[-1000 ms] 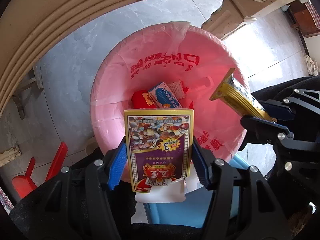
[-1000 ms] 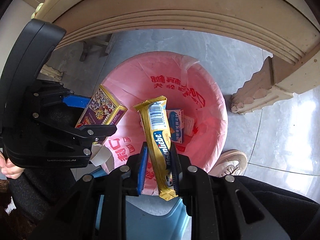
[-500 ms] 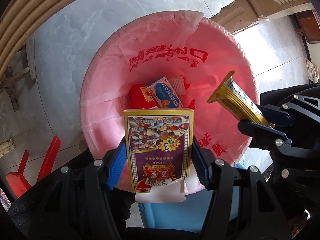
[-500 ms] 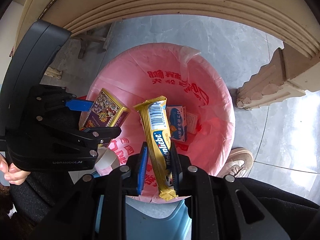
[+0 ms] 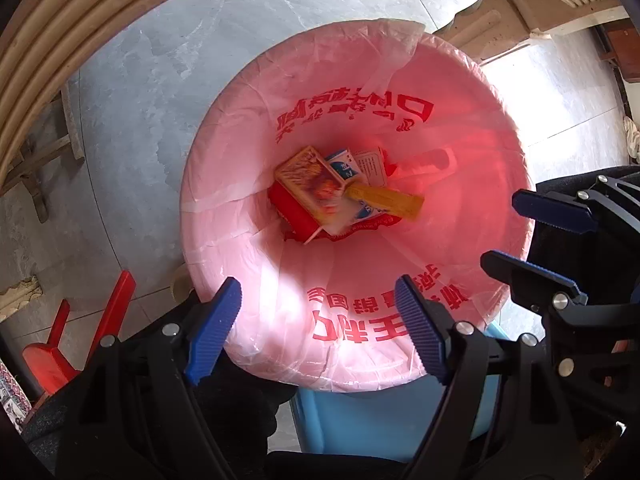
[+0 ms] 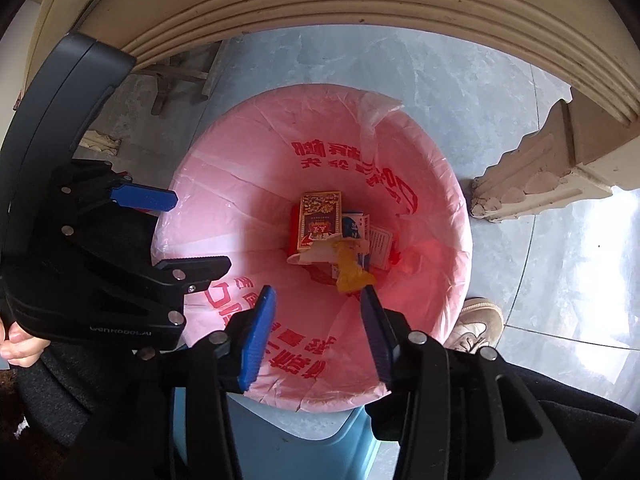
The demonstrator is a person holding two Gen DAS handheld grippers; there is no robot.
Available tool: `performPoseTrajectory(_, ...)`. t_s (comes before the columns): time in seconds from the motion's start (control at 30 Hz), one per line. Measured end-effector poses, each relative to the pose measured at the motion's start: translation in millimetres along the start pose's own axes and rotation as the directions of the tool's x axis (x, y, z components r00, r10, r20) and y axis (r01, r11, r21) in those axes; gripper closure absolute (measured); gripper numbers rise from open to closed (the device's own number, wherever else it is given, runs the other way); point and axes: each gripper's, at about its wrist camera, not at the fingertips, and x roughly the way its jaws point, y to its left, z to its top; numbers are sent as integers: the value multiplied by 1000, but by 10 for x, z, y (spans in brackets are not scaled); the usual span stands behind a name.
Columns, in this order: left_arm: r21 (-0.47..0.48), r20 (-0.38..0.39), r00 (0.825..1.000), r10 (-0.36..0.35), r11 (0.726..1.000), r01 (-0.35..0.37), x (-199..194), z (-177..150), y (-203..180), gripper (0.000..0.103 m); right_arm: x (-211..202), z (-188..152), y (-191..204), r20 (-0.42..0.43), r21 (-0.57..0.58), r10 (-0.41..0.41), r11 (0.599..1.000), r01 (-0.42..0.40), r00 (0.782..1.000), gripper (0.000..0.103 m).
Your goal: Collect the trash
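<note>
Both grippers hang over a bin lined with a pink bag [image 5: 248, 128] [image 6: 224, 184]. At its bottom lie the printed box [image 5: 310, 182] [image 6: 320, 218], the yellow wrapper [image 5: 390, 200] [image 6: 352, 268], and a blue-and-white packet [image 5: 344, 162] [image 6: 354, 226]. My left gripper [image 5: 320, 324] [image 6: 172, 232] has its jaws opening, with nothing between them. The jaws of my right gripper [image 6: 318, 332] [image 5: 532, 236] are opening too and hold nothing; the wrapper lies far below them.
A curved beige table edge [image 6: 360, 16] arches over the far side. Its carved leg [image 6: 532, 176] stands right of the bin. A red plastic item [image 5: 72, 340] lies on the grey floor at left. A person's shoe [image 6: 478, 326] sits by the bin, a blue object [image 5: 384, 420] below it.
Both grippers have opened. The printed box left the left gripper and the yellow wrapper left the right one; both now lie at the bottom of the pink bag.
</note>
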Motion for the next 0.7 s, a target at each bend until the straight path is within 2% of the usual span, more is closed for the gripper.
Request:
performPoseTrajectory(0.1, -1, 6, 1000, 5, 1000, -5, -19, 4, 9, 26, -1, 2, -5, -4, 0, 0, 1000, 0, 1000, 55)
performPoseTrajectory(0.17, 3, 9, 1000, 12, 1000, -12, -33, 1, 9, 26, 1, 5, 5, -3, -5, -4, 1000, 4, 1000, 49)
performPoseTrajectory(0.47, 21, 29, 999, 40, 999, -40, -134, -38, -62, 25, -29, -23, 45, -3, -24, -19, 1000, 19, 1000, 49)
performPoseTrajectory(0.7, 17, 56, 998, 38, 999, -39, -362, -190, -97, 25, -266, -107, 142, 36, -46, -24, 999, 26, 999, 49)
